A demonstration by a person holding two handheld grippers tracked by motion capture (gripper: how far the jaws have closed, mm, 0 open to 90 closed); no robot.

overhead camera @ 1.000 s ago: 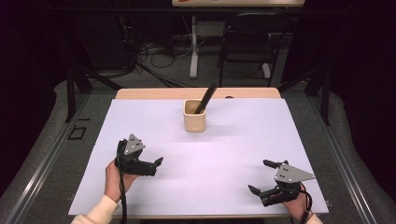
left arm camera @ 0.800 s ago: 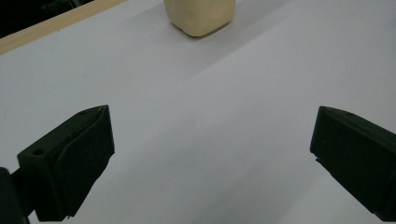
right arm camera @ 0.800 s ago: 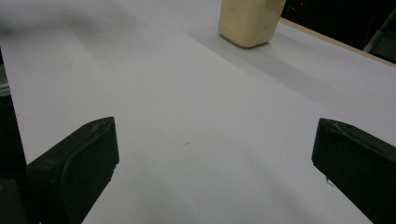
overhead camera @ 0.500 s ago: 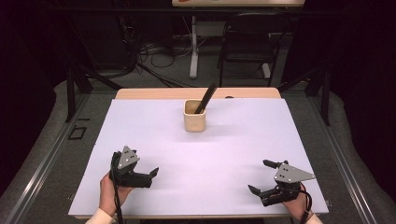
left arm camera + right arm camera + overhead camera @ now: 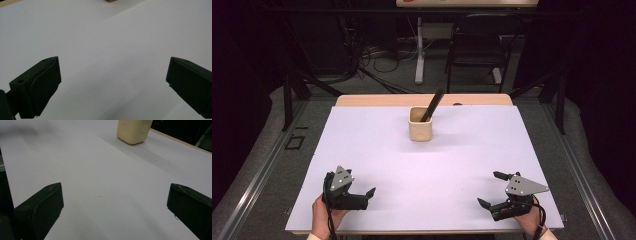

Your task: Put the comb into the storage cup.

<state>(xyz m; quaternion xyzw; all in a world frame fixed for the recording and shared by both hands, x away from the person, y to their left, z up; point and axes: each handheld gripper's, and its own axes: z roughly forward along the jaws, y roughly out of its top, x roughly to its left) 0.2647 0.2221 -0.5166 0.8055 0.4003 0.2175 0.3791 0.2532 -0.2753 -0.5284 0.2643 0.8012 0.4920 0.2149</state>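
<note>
- White desk (image 5: 422, 165) lies bare between both tongs; dark floor, cables and a chair (image 5: 474, 50) sit beyond its far edge.
- Left tongs (image 5: 366, 197) and right tongs (image 5: 493, 189) are wide open, holding nothing.
- Cup (image 5: 420, 124) with its black tool (image 5: 432, 105) stands well ahead of both, midway between them.
- Risk: the tool leans, so a careless reach may tip the light cup.
- Nothing blocks either approach.

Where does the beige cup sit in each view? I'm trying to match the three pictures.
High view: beige cup at centre, toward the table's far edge, a dark utensil leaning in it.
Left gripper view: a sliver at the top edge.
Right gripper view: upper right of centre.
Shared landmark: the white table sheet.
</note>
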